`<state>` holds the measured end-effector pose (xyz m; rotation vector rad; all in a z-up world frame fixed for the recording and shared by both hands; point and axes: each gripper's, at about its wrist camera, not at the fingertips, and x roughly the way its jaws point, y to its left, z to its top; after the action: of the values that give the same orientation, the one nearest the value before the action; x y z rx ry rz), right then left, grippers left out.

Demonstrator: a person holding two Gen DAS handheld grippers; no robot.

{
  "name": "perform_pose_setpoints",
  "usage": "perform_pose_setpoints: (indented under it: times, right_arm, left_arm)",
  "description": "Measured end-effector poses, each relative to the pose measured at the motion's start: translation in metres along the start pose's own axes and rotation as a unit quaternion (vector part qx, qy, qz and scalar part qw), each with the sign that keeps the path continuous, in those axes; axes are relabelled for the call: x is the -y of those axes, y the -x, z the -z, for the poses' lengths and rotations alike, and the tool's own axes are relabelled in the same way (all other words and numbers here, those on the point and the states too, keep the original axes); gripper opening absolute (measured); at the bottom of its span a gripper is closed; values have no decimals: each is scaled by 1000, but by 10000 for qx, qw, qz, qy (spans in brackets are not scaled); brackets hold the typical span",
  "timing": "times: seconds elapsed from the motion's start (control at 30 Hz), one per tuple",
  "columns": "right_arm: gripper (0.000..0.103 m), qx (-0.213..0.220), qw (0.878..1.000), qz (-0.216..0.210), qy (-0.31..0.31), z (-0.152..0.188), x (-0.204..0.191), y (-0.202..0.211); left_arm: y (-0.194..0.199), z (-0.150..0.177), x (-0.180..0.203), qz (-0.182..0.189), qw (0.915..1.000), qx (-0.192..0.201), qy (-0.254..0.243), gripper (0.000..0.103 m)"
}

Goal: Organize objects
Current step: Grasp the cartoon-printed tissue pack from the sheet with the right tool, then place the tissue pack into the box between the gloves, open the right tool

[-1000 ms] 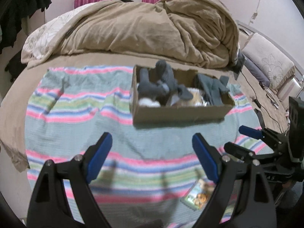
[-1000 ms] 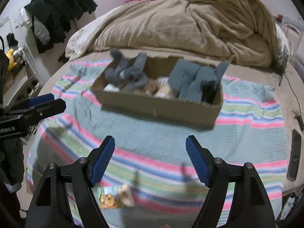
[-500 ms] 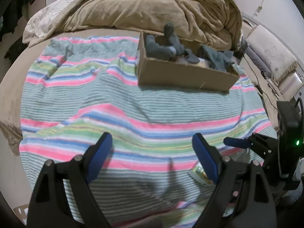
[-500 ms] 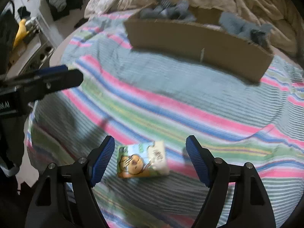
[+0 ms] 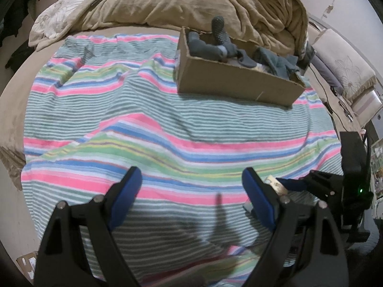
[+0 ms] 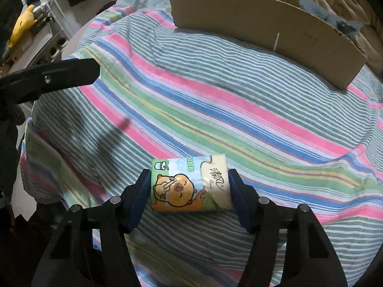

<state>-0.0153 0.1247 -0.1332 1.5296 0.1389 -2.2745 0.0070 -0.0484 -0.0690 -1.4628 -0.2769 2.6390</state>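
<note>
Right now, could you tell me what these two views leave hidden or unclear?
- Tissue pack, left wrist view: mostly hidden behind the left gripper's finger.
- Cardboard box contents, right wrist view: screened by its near wall; only grey sock tops show.
- Right gripper: jaws closing around the pack; firm grip unclear.

The left tongs [image 5: 191, 191] have two thick black arms, shaped like long triangles with a hole cut in each. Blue pads [image 5: 126, 196] sit on the inner sides of the tips. Small round silver screws [image 5: 98, 199] shine on the black arms — two on each one. The right tongs [image 6: 190, 184] look just the same — black arms, blue pads, silver screws. From the left camera, a tiny green light [image 5: 361, 190] glows on the black block behind the right tongs.
</note>
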Motion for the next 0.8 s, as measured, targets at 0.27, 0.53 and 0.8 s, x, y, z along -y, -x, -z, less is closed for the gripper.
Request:
perform_pose_setpoints:
  times: [0.27, 0.53, 0.8]
  right_arm:
    - [66, 457, 9988, 33, -193, -21, 17, 30]
    - [66, 1195, 9914, 136, -508, -64, 46, 68]
    - [66, 1653, 9836, 240, -677, -111, 73, 81]
  left_arm:
    - [8, -18, 6, 76, 9997, 206, -62, 87]
    - [10, -49, 12, 28, 9987, 471, -215, 87]
    - [0, -84, 15, -6, 9971, 690, -336, 87]
